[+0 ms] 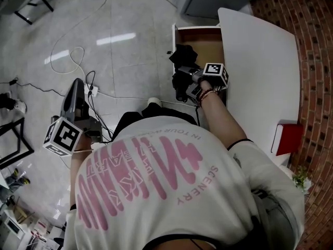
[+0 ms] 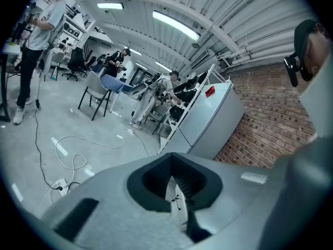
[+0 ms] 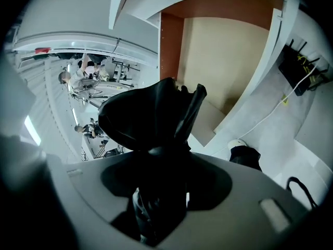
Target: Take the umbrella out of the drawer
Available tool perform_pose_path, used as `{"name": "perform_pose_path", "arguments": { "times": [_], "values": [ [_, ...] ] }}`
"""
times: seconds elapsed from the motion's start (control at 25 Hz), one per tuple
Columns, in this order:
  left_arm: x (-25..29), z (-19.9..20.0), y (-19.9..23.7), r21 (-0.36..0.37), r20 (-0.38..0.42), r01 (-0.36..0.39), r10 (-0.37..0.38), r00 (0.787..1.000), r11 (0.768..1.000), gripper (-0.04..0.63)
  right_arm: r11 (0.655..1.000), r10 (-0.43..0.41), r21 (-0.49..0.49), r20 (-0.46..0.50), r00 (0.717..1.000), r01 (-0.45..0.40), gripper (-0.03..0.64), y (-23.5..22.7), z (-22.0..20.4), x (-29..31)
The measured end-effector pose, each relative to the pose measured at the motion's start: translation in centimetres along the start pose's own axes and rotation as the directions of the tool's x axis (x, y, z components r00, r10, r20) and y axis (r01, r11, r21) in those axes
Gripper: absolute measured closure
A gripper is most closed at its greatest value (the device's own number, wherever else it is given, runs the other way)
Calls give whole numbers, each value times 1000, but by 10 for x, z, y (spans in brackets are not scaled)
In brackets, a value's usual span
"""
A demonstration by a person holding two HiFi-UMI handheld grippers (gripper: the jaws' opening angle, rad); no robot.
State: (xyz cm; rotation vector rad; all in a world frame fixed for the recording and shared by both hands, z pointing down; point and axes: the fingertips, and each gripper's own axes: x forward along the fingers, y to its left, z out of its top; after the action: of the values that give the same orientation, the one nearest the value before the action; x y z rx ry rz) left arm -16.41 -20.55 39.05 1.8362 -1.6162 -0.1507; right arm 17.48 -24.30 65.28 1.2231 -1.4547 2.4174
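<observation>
Black cloth umbrella (image 3: 151,124), matt wooden drawer (image 3: 223,61)

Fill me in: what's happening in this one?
A person holds a hand-held gripper in each hand. The right hand-held gripper is clamped on a folded black umbrella, holding it over the open drawer. The left hand-held gripper is off to the side over the floor, jaws together with nothing in them.

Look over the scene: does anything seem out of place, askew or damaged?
Nothing is damaged or spilled. The black umbrella, clamped in the right gripper over the open drawer, has loose, bunched fabric, not wrapped tight. A white cable lies looped across the floor.
</observation>
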Motion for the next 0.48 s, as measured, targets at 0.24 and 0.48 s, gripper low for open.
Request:
{"name": "perform_pose_path", "arguments": {
  "times": [0.24,0.48],
  "values": [
    [-4,-1,-8,1,0,51,-51,999,999,591,998,66,-23,27,997,-65,367,25,-11,-13],
    [-17,11,-7,5,2,93,-93,996,996,591,993,115,-19,73,991,-114,367,45,-28,-25]
  ]
}}
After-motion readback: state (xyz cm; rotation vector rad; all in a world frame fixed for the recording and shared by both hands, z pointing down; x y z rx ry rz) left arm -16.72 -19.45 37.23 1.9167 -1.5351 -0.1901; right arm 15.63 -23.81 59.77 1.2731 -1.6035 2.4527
